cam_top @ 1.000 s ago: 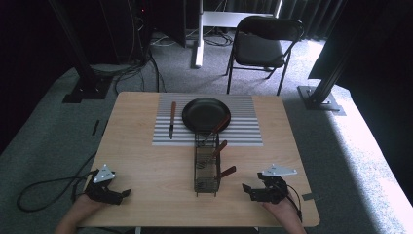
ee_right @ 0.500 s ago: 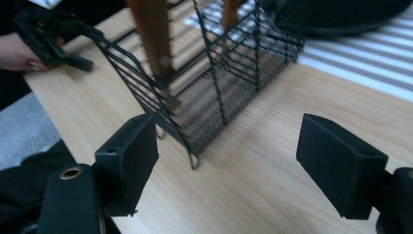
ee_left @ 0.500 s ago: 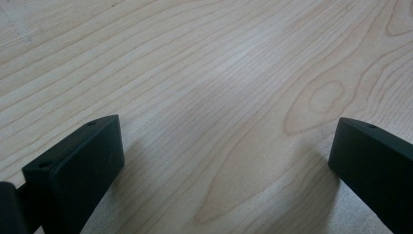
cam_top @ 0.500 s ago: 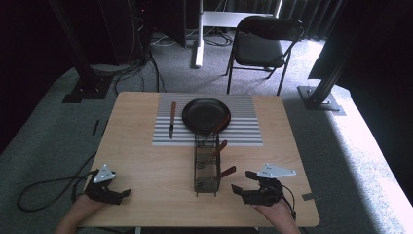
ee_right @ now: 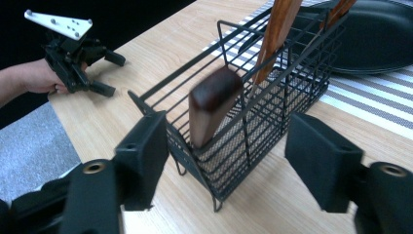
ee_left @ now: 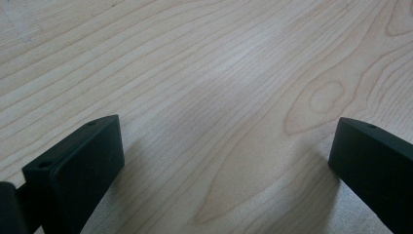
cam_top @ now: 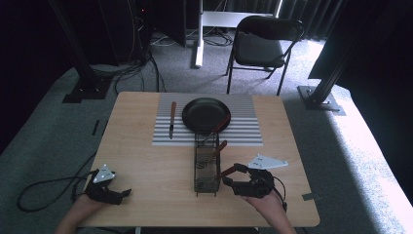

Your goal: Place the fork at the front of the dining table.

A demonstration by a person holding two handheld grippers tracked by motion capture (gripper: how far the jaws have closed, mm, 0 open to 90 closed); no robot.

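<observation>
- Light wooden table (cam_top: 146, 161) in a dim room, a striped mat (cam_top: 248, 129) at upper centre
- Wire utensil basket (cam_top: 206, 168) at frame centre holds wooden-handled utensils; the nearest handle (ee_right: 212, 105) leans out rightward
- Right gripper (cam_top: 233, 176), the nearer one, faces that handle; its jaws have just been closing, the handle between them but untouched
- Left gripper (cam_top: 119, 193) lies at lower left, jaws wide, empty

The wire caddy (ee_right: 253, 117) hides the working ends of the wooden-handled utensils (ee_right: 214, 105) from you, so you cannot tell what tools they are. In your right gripper view the frying pan (ee_right: 375, 34) is cut off by the top and right edges. The nearest handle is blurred.
</observation>
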